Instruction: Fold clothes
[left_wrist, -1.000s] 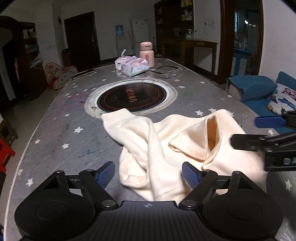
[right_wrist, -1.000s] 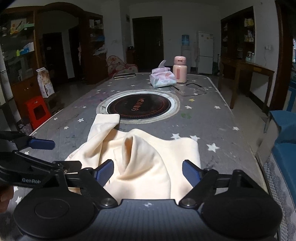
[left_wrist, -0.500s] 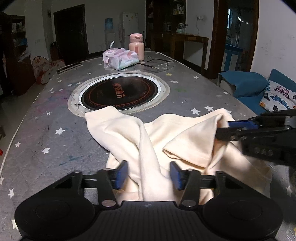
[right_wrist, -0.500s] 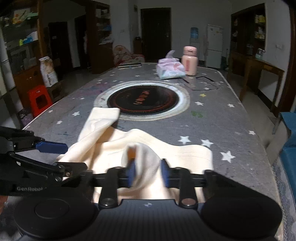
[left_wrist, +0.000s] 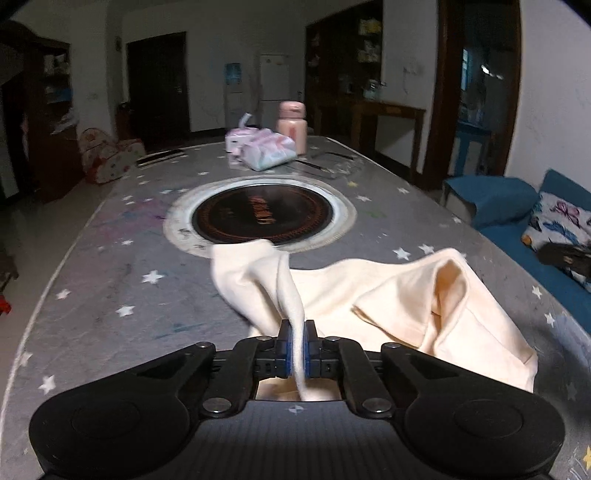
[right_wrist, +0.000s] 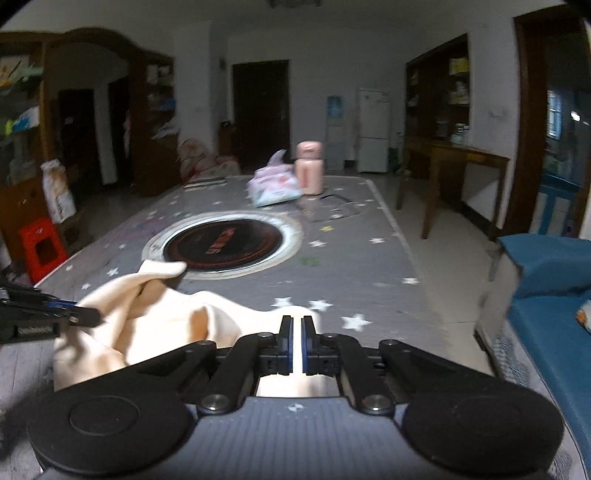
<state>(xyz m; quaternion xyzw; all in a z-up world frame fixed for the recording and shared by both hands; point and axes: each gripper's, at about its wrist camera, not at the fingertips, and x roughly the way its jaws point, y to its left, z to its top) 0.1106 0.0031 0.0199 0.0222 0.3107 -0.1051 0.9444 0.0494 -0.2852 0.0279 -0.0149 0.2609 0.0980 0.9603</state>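
Observation:
A cream garment lies crumpled on the near end of a grey star-patterned table. My left gripper is shut on a raised fold of the garment at its near left edge. My right gripper is shut on the garment's near right edge, with cloth showing between the pads. The rest of the garment bunches to the left in the right wrist view, where the left gripper also shows. One sleeve end reaches the round hob's rim.
A round black hob is set in the table's middle. A tissue pack, a pink bottle and glasses stand at the far end. A blue sofa lies to the right, a red stool to the left.
Both grippers have closed from open onto the garment's near edge. The cloth is pulled up into ridges at both grips, and the right gripper has moved out of the left view.

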